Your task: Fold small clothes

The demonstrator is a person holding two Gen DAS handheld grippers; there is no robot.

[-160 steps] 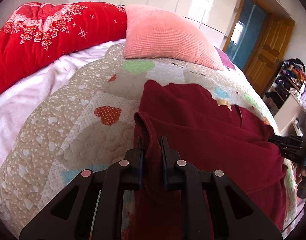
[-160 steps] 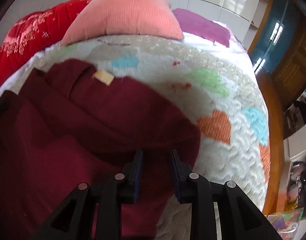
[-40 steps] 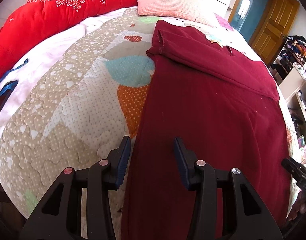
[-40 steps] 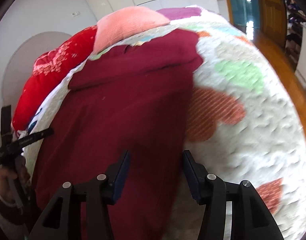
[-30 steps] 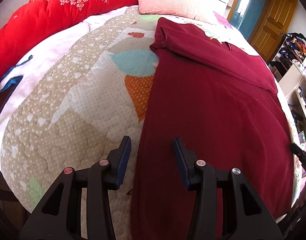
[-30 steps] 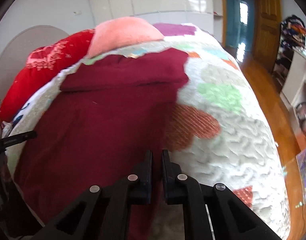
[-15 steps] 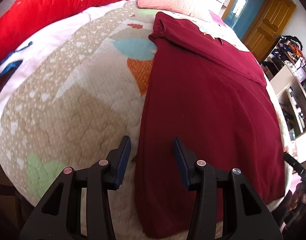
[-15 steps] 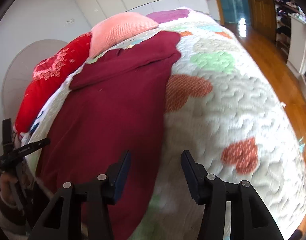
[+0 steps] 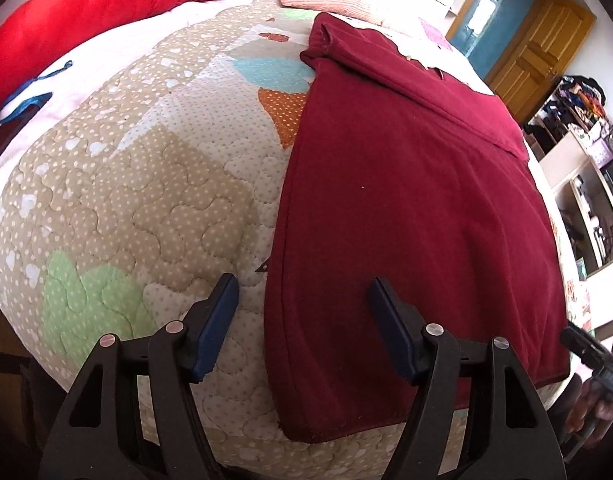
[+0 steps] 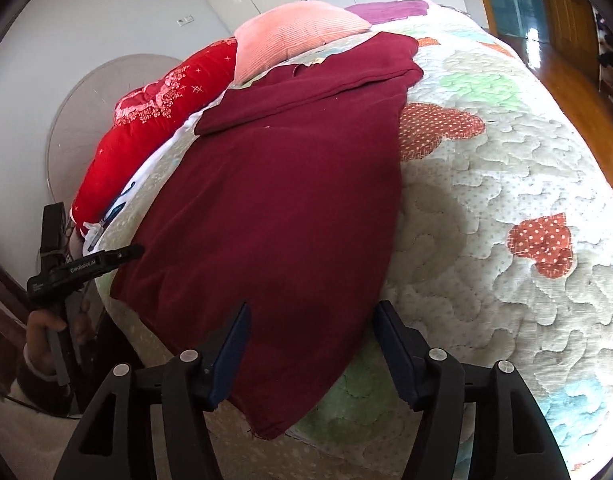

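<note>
A dark red garment (image 9: 406,184) lies flat on the quilted bed, its far end folded over into a band; it also shows in the right wrist view (image 10: 274,200). My left gripper (image 9: 302,292) is open and empty, above the garment's near left corner. My right gripper (image 10: 310,320) is open and empty, above the garment's near right corner. The left gripper also shows at the left edge of the right wrist view (image 10: 82,268), and the right gripper at the right edge of the left wrist view (image 9: 586,350).
The patchwork quilt (image 9: 146,184) covers the bed. A red duvet (image 9: 86,12) and a pink pillow (image 10: 294,32) lie at the head. A wooden door (image 9: 534,56) and shelves (image 9: 586,200) stand to the right. Wooden floor (image 10: 578,72) lies beside the bed.
Both grippers let go of the garment's upper part and drew back to its near hem corners. The right gripper shut briefly a second ago, then opened. Both jaws now stand wider.
</note>
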